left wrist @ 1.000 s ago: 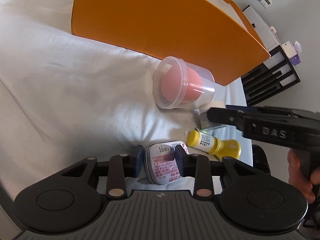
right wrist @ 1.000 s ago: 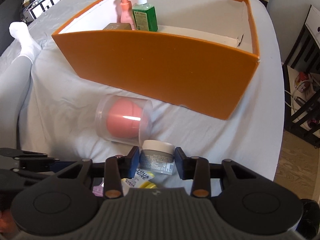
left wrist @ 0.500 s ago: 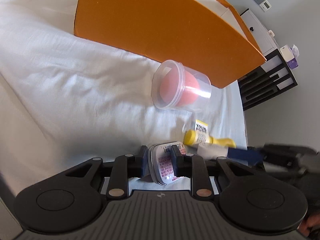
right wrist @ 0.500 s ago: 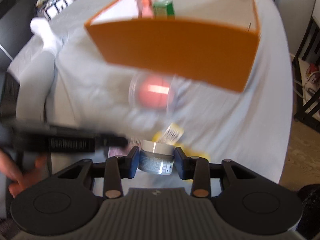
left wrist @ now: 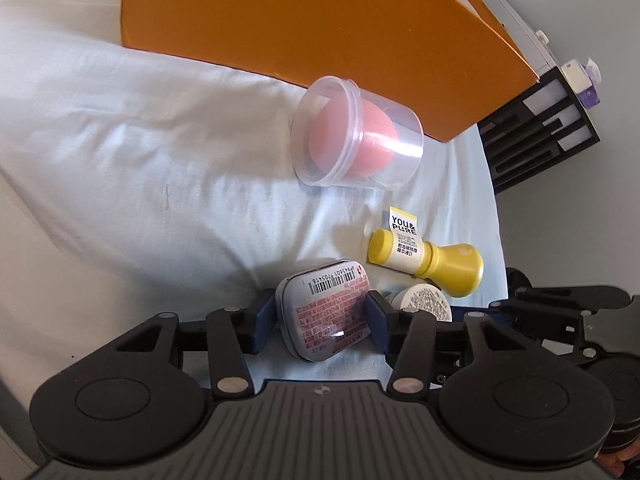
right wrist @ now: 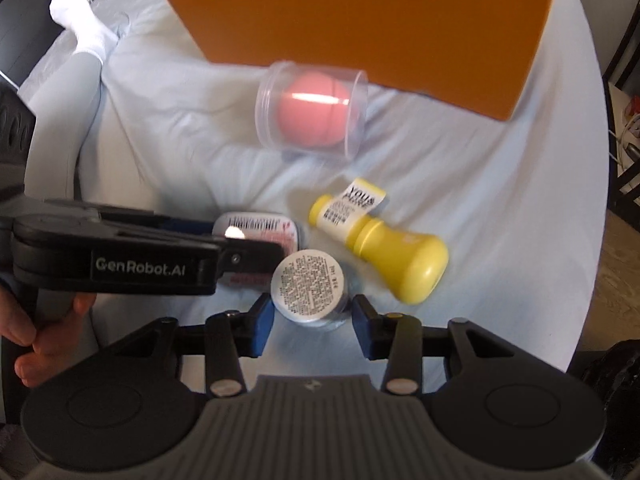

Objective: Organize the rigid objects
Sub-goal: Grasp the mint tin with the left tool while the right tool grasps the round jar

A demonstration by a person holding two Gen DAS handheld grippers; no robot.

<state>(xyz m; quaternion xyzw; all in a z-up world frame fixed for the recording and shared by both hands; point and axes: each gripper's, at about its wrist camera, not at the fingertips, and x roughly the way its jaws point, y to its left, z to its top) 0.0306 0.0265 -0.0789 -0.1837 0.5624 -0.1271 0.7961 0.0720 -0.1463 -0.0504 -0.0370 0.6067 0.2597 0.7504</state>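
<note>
I read "YOU& PURE" on the yellow bottle's tag — and "GenRobot.AI" on my left gripper's side.

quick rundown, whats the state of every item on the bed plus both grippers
orange box: upright on the bed
clear tub: on its side, pink sponge inside
yellow bottle: lying down, cap on
tin: on the sheet, label up
small jar: on the sheet, printed face up
left gripper: jaws opening around the tin
right gripper: jaws opening, jar between them, gaps both sides
</note>
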